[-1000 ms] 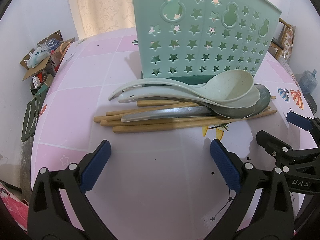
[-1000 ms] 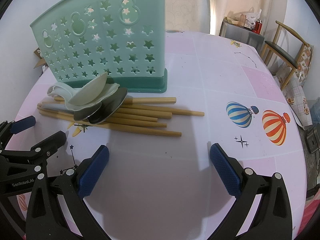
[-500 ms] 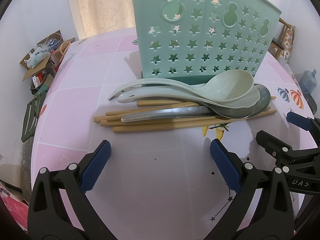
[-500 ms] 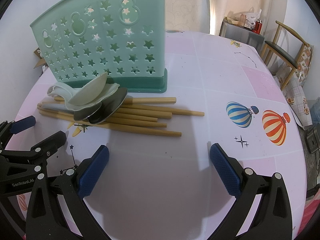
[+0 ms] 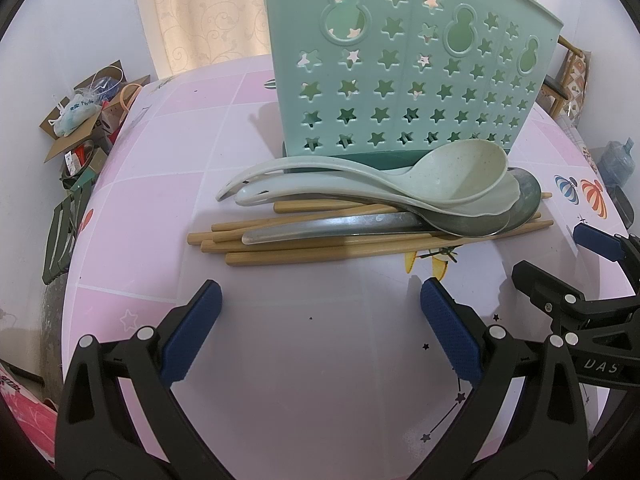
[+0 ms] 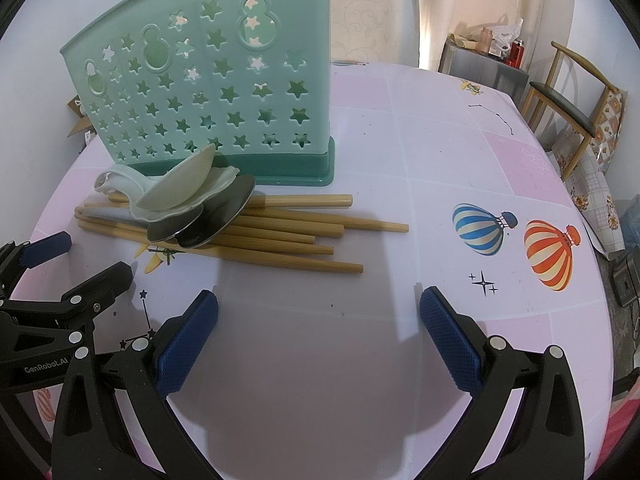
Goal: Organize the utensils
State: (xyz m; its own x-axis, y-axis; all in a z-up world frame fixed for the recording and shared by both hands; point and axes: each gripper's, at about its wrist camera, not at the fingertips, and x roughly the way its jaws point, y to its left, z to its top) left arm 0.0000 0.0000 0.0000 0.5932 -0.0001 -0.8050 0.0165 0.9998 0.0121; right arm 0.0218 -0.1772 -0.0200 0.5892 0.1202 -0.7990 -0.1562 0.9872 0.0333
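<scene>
Nothing has been sorted yet, as far as the views show. All the utensils lie in one loose heap on the pink tiled surface (image 5: pixel 168 152), just in front of a tall mint-green utensil holder (image 5: pixel 404 76) pierced with star-shaped holes. The holder stands upright toward the far edge of the surface; through its cut-outs no utensil can be seen inside, though its interior is mostly hidden.

The heap has a bed of wooden chopsticks (image 5: pixel 320 246), several of them, lying roughly parallel. On top rest two pale plastic spoons (image 5: pixel 452 178), nested one in the other, and under them metal spoons (image 5: pixel 340 226), at least one, possibly two.

The long axis of the whole bundle runs parallel to the holder's front face and to the near edge of the surface. In the left wrist view the spoon bowls point right and the handles point left. In the right wrist view the chopsticks fan out slightly toward the right edge.

The left hand-held gripper (image 5: pixel 320 320) hovers over bare surface near the heap, its blue-padded jaws spread wide and holding nothing. The right hand-held gripper (image 6: pixel 318 326) sits just beside it, likewise spread wide and empty. Every utensil remains to be lifted, stood upright, and dropped into the holder.
</scene>
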